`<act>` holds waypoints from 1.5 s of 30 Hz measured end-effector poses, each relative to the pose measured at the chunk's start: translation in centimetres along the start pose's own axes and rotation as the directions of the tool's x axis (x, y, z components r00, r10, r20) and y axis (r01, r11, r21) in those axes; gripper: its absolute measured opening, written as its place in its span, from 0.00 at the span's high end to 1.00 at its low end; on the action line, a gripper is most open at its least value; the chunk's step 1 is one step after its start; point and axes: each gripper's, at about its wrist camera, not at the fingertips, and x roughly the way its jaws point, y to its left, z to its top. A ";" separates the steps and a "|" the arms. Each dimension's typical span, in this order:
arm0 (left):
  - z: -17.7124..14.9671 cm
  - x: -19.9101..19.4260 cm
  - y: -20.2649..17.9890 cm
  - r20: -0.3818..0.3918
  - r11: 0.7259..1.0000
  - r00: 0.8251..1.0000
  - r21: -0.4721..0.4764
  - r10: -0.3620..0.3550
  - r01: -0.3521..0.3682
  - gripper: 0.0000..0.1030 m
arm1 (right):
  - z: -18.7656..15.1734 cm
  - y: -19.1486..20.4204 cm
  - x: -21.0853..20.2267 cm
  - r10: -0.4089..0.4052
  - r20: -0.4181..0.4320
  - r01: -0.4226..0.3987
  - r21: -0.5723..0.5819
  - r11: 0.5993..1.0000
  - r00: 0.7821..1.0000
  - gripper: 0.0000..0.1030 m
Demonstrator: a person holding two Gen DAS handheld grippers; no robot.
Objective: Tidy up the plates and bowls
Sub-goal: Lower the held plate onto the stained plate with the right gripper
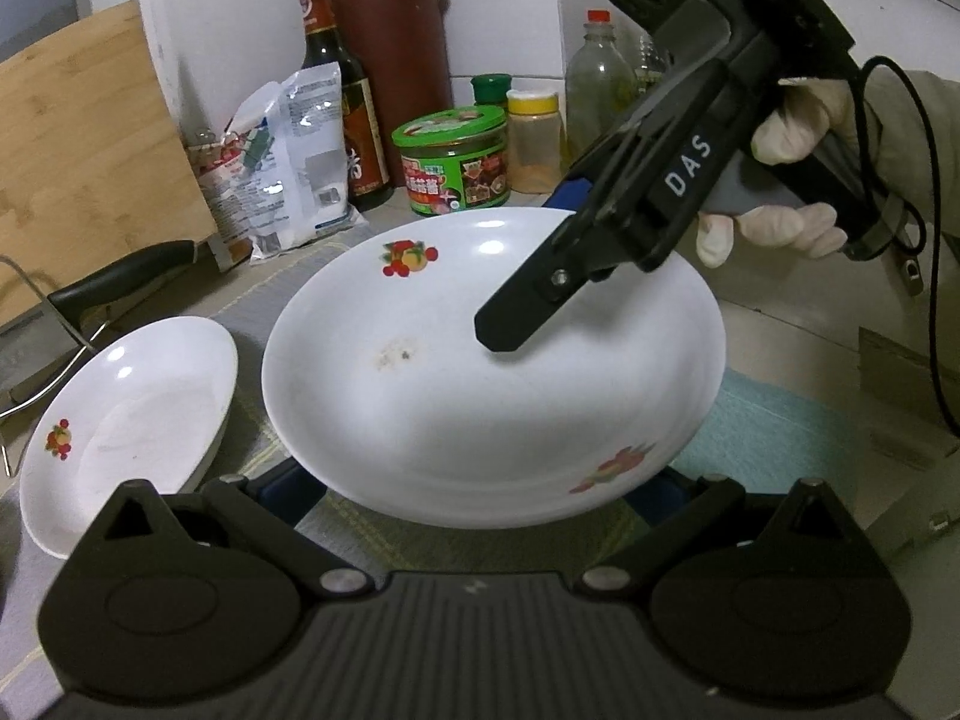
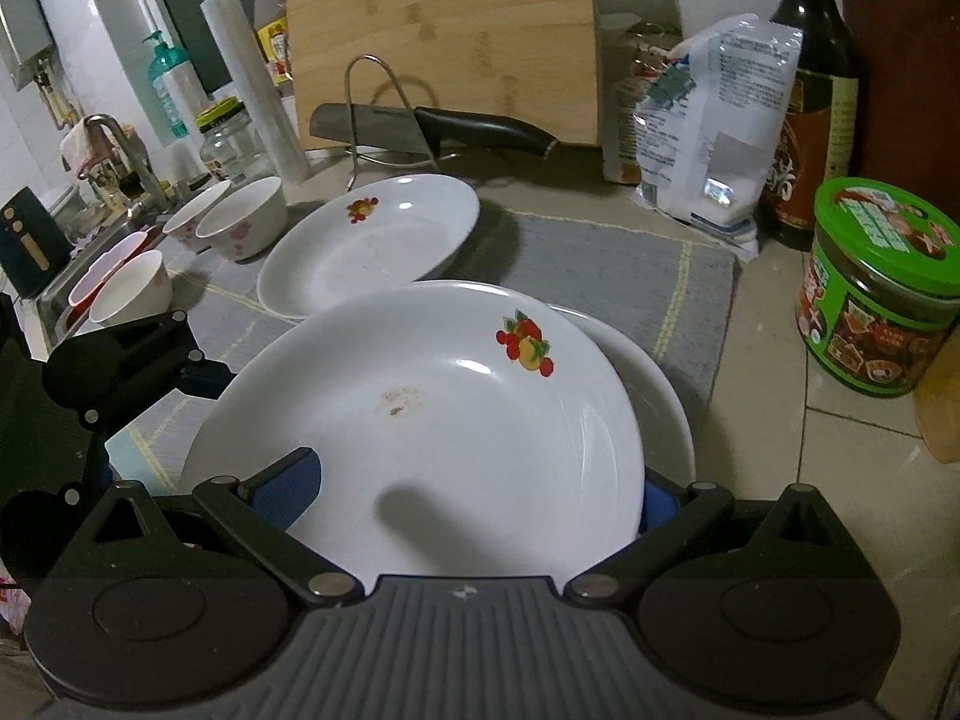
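Observation:
A large white plate (image 1: 480,372) with fruit prints and a brown stain fills the centre of both views (image 2: 432,414). It lies tilted on another white plate (image 2: 666,414) beneath it. My right gripper (image 1: 540,276) grips its far rim, one finger (image 1: 510,324) over the inside. My left gripper (image 1: 474,498) has its blue pads spread at the near rim, mostly hidden under the plate. A second white plate (image 1: 126,420) lies to the left (image 2: 366,240). Several bowls (image 2: 240,222) stand at far left.
A grey mat (image 2: 600,264) covers the counter. A knife (image 2: 432,126) and wire rack (image 2: 384,114) sit before a wooden cutting board (image 2: 444,30). A green-lidded jar (image 2: 876,282), sauce bottle (image 2: 810,114) and packet (image 2: 708,120) stand at right. A sink (image 2: 78,252) is at far left.

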 end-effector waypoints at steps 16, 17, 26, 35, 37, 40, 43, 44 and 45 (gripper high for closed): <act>0.5 1.0 0.5 -0.035 1.000 0.999 -0.016 -0.020 0.019 0.01 | 0.1 -0.5 0.9 -0.031 -0.035 0.032 0.046 0.998 0.999 0.00; 0.5 1.0 0.4 -0.036 1.000 0.999 -0.015 -0.019 0.018 0.01 | 0.1 -0.6 0.9 -0.029 -0.036 0.031 0.051 0.998 0.999 0.00; 0.9 1.4 0.7 -0.085 0.999 0.996 -0.033 -0.030 0.027 0.00 | 0.4 -0.8 1.1 -0.021 -0.061 0.027 0.096 0.995 0.998 0.00; 1.6 2.0 1.2 -0.155 0.996 0.987 -0.074 -0.053 0.042 0.00 | 0.7 -1.0 1.0 -0.018 -0.085 0.029 0.135 0.990 0.996 0.00; 1.7 2.0 1.3 -0.169 0.996 0.984 -0.079 -0.057 0.044 0.01 | 0.8 -1.1 1.0 -0.015 -0.091 0.028 0.146 0.989 0.996 0.00; 2.0 2.2 1.5 -0.194 0.996 0.979 -0.076 -0.058 0.044 0.01 | 0.9 -1.3 0.9 -0.008 -0.092 0.023 0.164 0.986 0.996 0.00; 2.1 2.3 1.6 -0.205 0.997 0.977 -0.065 -0.060 0.048 0.01 | 0.8 -1.3 0.8 -0.006 -0.092 0.021 0.170 0.985 0.996 0.00; 2.1 2.3 1.6 -0.209 0.997 0.976 -0.064 -0.061 0.049 0.01 | 0.8 -1.3 0.7 -0.004 -0.091 0.020 0.171 0.985 0.996 0.00; 2.2 2.3 1.6 -0.213 0.997 0.975 -0.064 -0.064 0.051 0.01 | 0.8 -1.4 0.6 -0.002 -0.091 0.018 0.175 0.984 0.996 0.00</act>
